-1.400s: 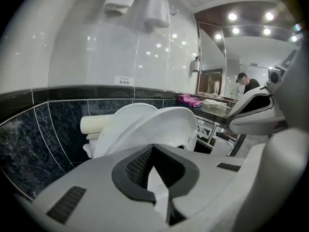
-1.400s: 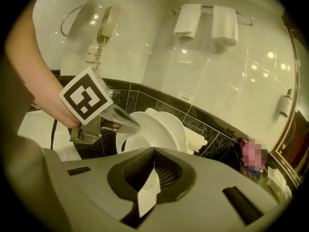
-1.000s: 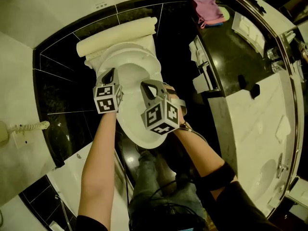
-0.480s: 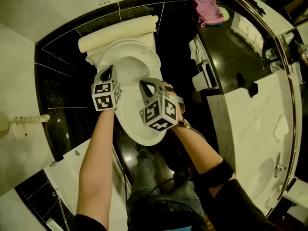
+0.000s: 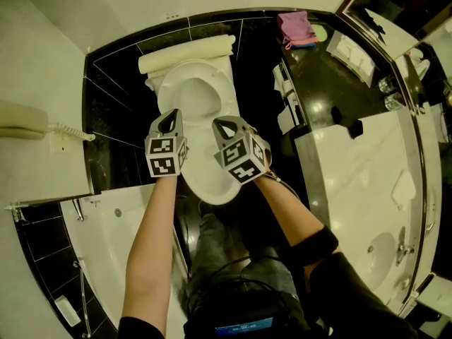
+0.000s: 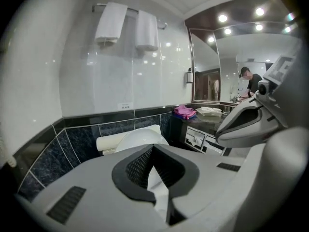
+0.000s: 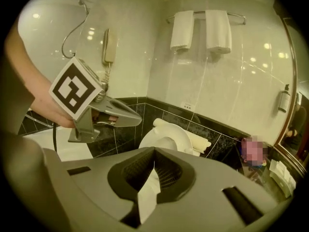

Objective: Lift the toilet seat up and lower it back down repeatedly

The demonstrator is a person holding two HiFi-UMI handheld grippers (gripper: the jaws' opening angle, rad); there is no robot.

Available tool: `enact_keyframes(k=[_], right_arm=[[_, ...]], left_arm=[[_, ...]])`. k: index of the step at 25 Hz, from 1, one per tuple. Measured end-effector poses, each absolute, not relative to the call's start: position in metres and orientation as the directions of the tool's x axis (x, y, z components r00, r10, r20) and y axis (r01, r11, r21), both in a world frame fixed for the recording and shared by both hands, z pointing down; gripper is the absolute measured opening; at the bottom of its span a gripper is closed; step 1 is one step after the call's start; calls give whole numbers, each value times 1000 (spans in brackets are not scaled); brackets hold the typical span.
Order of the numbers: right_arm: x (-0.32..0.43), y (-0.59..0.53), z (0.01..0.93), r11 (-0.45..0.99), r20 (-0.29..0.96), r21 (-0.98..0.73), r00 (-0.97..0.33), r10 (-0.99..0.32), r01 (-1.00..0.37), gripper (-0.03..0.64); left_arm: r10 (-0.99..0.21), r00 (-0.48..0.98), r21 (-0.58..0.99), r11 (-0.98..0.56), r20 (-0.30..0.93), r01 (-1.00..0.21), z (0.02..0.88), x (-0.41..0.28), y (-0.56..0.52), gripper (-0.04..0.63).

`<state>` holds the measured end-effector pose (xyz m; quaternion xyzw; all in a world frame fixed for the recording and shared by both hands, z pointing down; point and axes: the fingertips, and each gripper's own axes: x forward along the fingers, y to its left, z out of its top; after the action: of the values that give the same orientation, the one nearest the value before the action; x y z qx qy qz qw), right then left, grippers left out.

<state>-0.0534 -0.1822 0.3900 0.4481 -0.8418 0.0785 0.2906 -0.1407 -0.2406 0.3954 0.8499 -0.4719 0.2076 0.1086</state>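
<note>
- Now hovering over the toilet seat (image 5: 167, 99), not touching it: left hand-held gripper (image 5: 169, 116) and right hand-held gripper (image 5: 222, 124), jaws together, empty.
- Toilet seat on the toilet (image 5: 215, 186); raised or flat, hard to tell.
- Probably between cycles; more lifting and lowering left.

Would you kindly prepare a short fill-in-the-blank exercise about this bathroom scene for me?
1. The cloth on the dark counter is ___ in colour.
2. ___ white towels hang from the rail.
3. The left gripper and the right gripper hover over the ___.
4. The telephone is on the person's ___ side.
Missing: pink; two; toilet; left.
</note>
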Motion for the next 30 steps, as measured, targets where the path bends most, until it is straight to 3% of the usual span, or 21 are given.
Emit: enact_keyframes(k=[13, 30], right_arm=[[5, -23, 325, 560, 526, -49, -498, -689, -827, 18], [52, 65, 325, 538, 526, -39, -475, -705, -842, 18]], left_arm=[[-802, 436, -22, -486, 408, -874, 291, -123, -30, -11], [-825, 391, -13, -434, 407, -901, 288, -120, 86, -12]])
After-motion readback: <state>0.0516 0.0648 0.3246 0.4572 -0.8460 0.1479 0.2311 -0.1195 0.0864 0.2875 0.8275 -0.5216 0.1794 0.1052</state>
